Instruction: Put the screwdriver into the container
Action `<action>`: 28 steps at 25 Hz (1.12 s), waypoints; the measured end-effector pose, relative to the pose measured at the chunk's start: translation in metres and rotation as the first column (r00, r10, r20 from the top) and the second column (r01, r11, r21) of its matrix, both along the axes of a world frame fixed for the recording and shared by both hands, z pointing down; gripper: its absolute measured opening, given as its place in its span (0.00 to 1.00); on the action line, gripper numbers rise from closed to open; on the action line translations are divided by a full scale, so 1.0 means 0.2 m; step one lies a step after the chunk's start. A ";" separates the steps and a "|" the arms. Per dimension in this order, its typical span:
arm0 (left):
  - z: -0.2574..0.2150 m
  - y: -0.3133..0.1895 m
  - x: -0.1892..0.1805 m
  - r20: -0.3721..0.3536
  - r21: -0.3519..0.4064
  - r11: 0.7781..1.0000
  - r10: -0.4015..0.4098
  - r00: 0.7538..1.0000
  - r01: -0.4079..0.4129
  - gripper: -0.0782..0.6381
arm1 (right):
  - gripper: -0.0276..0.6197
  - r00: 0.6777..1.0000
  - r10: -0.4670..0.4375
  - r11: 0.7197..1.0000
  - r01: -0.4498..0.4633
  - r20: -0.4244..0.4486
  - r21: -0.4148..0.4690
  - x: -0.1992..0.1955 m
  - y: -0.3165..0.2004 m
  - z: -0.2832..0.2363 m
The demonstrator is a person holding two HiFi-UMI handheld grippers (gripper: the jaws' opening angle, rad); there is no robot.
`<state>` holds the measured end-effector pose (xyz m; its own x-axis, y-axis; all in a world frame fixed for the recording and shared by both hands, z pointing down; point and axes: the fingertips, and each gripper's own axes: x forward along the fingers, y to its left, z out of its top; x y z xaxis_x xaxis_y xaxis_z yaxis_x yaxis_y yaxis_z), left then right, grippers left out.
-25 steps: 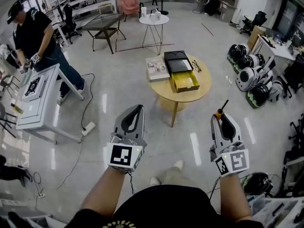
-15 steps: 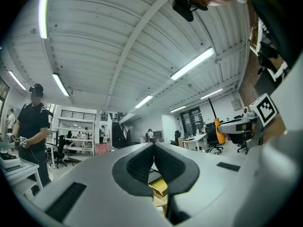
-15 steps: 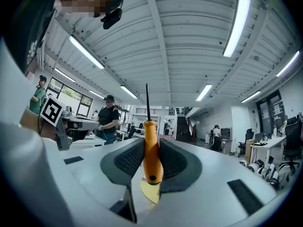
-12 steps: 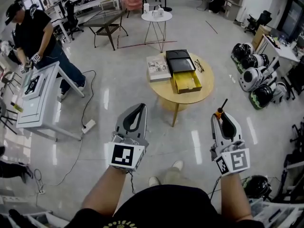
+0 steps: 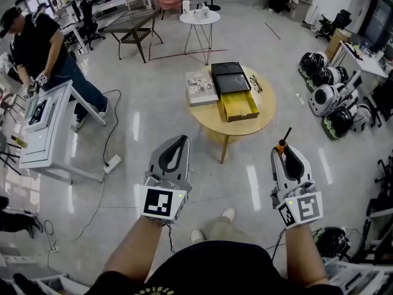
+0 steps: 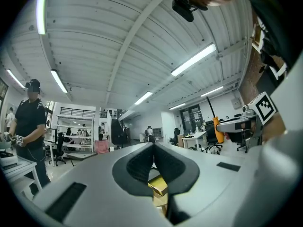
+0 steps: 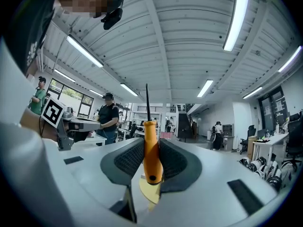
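Transport step: the right gripper (image 5: 284, 150) clamps the screwdriver (image 7: 151, 150) in its fingers, and the left gripper (image 5: 180, 140) has its fingers pressed together on nothing. Next, I judge, comes reaching the desk (image 5: 261, 123) well ahead and lowering the tool into the yellow container (image 5: 240, 106).

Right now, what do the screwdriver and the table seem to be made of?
The screwdriver: orange handle looks like smooth, slightly glossy plastic; the thin dark shaft looks like metal. The table: pale tan matte top, probably wood or laminate; cannot tell which.

No readable text anywhere.
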<state>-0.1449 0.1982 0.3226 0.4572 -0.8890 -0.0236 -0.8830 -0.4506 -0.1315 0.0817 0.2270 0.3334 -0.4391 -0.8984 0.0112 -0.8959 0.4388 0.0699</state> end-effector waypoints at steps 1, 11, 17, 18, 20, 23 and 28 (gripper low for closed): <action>0.01 -0.01 0.00 0.000 -0.002 1.000 0.001 1.000 -0.001 0.13 | 0.22 1.000 -0.002 1.000 0.002 0.003 -0.003 0.00 -0.01 0.00; 0.06 -0.11 0.07 0.002 -0.021 1.000 0.013 1.000 -0.013 0.13 | 0.22 1.000 -0.005 1.000 0.006 0.025 -0.021 0.05 -0.12 0.04; 0.08 -0.23 0.15 0.002 -0.033 0.999 0.012 1.000 -0.012 0.13 | 0.22 0.999 -0.004 1.000 0.005 0.046 -0.030 0.12 -0.22 0.07; 0.08 -0.26 0.17 0.001 -0.030 0.999 0.013 1.000 -0.012 0.13 | 0.22 0.999 -0.005 1.000 0.006 0.050 -0.029 0.14 -0.24 0.07; 0.06 -0.31 0.22 0.001 -0.023 1.000 0.014 1.000 -0.014 0.13 | 0.22 0.998 -0.007 1.000 0.008 0.055 -0.026 0.18 -0.29 0.06; 0.04 -0.38 0.30 0.000 -0.019 1.000 0.011 1.000 -0.011 0.13 | 0.22 0.998 -0.012 1.000 0.014 0.061 -0.020 0.25 -0.37 0.04; 0.05 -0.48 0.41 -0.002 -0.022 1.000 -0.014 1.000 0.014 0.13 | 0.22 0.997 -0.040 0.999 0.041 0.070 -0.022 0.36 -0.47 0.06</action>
<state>-0.0633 0.1025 0.3327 0.4449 -0.8956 -0.0048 -0.8894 -0.4411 -0.1202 0.1531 0.1327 0.3456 -0.4756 -0.8796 -0.0003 -0.8796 0.4756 -0.0028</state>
